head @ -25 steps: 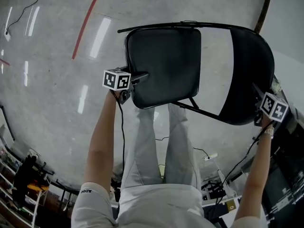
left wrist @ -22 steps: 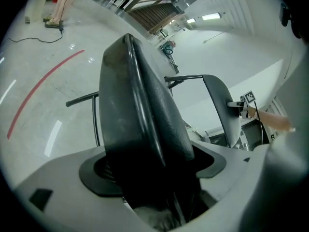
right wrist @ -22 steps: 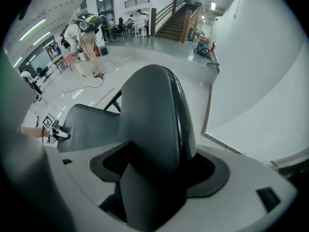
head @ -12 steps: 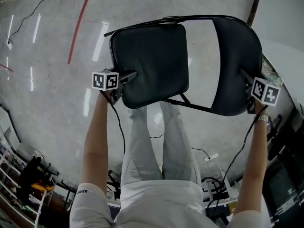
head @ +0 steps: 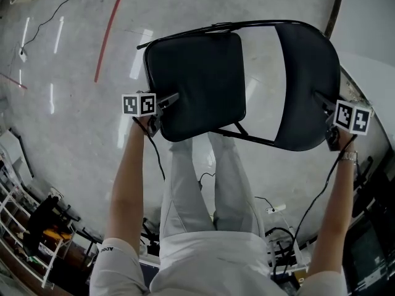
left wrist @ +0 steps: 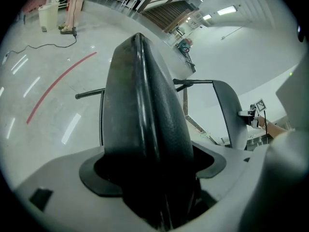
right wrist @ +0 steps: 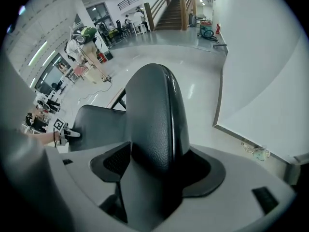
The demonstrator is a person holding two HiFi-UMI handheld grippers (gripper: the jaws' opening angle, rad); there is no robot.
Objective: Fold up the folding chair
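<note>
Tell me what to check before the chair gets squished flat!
1. Left gripper has hold of the black padded seat: ok, its jaws are clamped on the seat's edge.
2. Right gripper has hold of the black curved backrest: ok, its jaws are clamped on the backrest's edge.
3. Seat folded against the backrest: not ok; they are spread apart, with the glossy grey floor showing between them.
4. Person's legs clear of the thin black metal frame: cannot tell; in the head view they lie under the seat, and the gap does not show.
</note>
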